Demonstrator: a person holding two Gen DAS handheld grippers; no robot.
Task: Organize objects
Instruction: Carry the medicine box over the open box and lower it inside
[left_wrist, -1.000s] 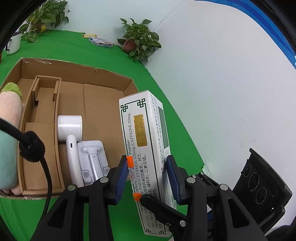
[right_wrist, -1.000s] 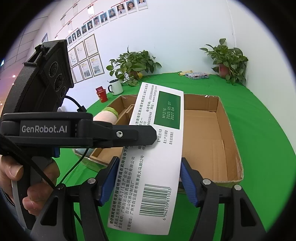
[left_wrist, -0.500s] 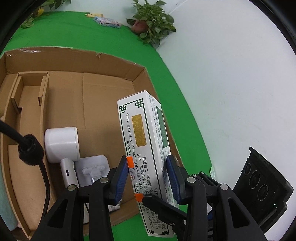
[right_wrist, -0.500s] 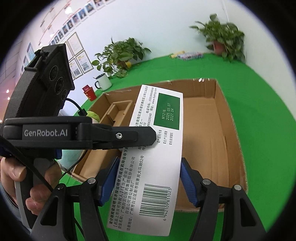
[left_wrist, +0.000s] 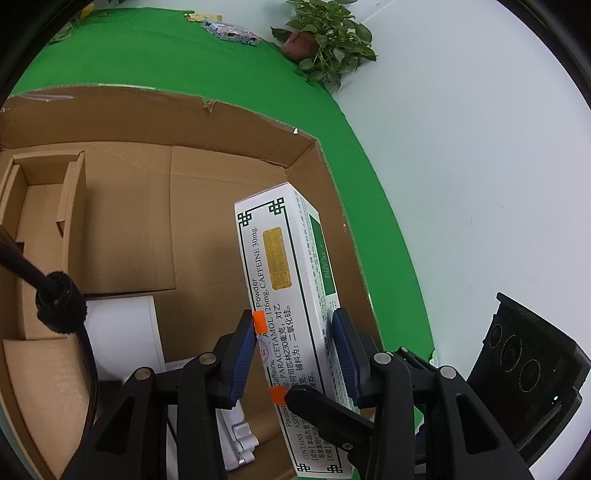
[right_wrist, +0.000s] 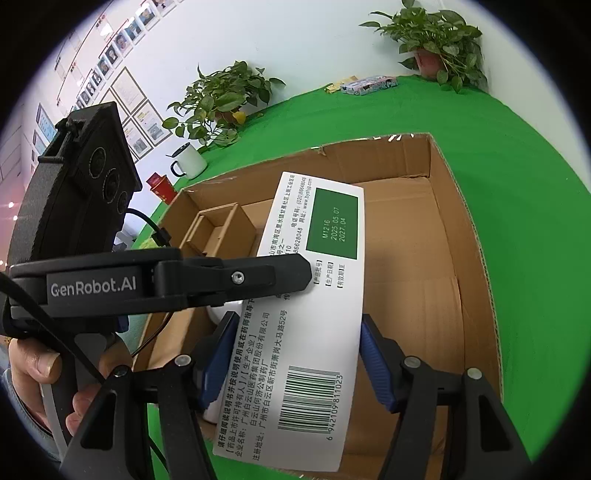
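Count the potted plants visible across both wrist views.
2. One potted plant sits at the far right corner of the green table, by the wall; the other stands at the far left beside the white mug. More may sit outside the frames.

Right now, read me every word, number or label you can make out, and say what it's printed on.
"GenRobot.AI": side of the left gripper.
"Powder", "CAFFEINE 30mg", "PARACETAMOL": front of the medicine box.
"M1216 2025 05 07 2027.04": green panel on the box's side.
"6 942109 811023": under its barcode.
"(020)8664804": partly cut off, near the box's top edge.
The box's Chinese small print and the wall certificates are too small to read reliably.
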